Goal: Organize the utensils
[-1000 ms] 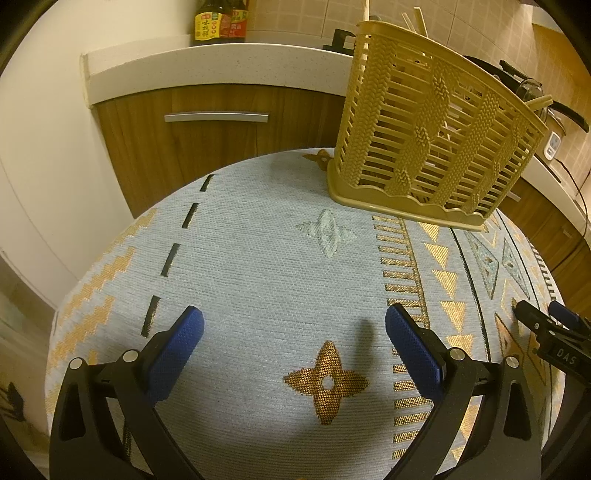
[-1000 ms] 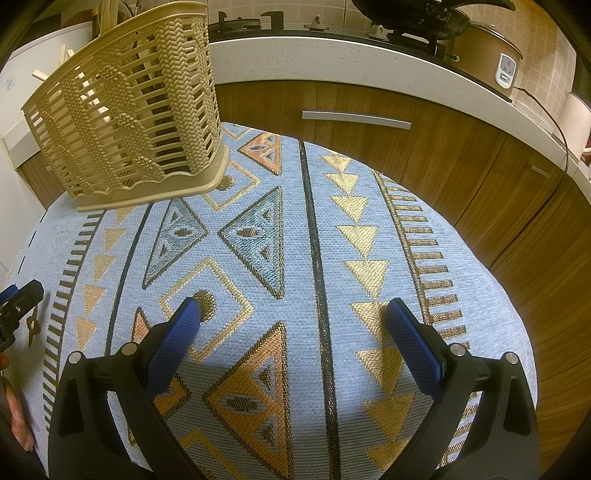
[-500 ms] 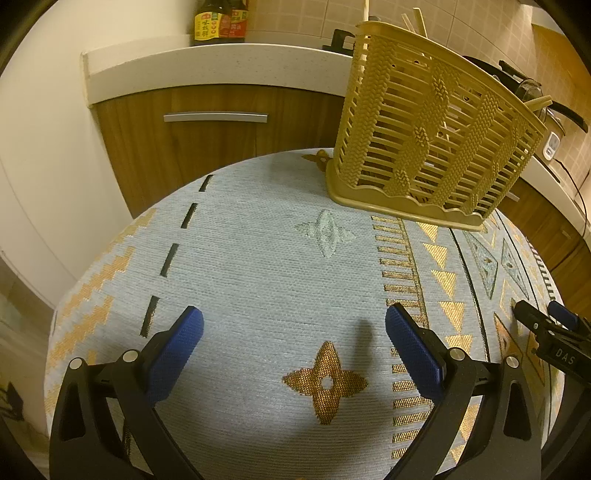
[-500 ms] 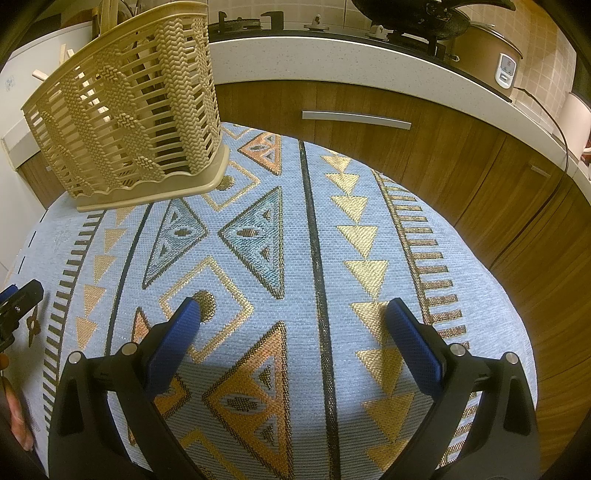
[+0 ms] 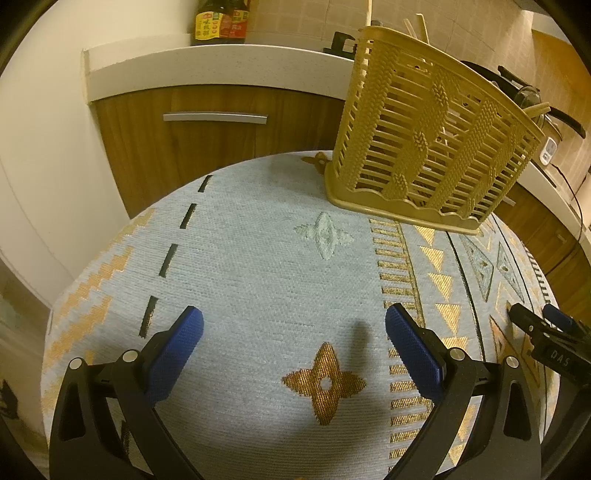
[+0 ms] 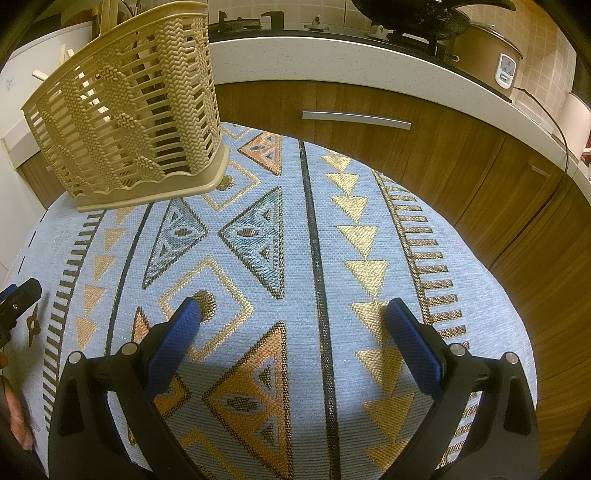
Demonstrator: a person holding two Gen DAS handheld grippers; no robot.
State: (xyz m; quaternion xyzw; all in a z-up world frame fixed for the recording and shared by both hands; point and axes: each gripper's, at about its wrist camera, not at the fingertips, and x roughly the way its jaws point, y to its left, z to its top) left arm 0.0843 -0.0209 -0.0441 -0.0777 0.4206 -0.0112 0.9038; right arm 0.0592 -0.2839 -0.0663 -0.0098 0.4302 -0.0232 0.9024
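A tan slatted utensil basket [image 5: 424, 147] [image 6: 129, 122] stands at the far side of the round table, with wooden chopstick ends poking above its rim [image 5: 417, 26]. My left gripper [image 5: 293, 325] hovers open over the pale blue cloth, nothing between its blue pads. My right gripper [image 6: 293, 314] is also open above the patterned cloth, well short of the basket. Each gripper's tip shows at the edge of the other's view: the right gripper [image 5: 543, 332] and the left gripper [image 6: 18, 299]. No loose utensils lie on the cloth.
The round table [image 5: 258, 266] carries a blue and gold patterned cloth and drops off at its edges. Wooden cabinets [image 6: 369, 122] with a white counter curve behind it. Sauce bottles [image 5: 221, 22], a wok [image 6: 424, 14] and a rice cooker [image 6: 487, 55] stand on the counter.
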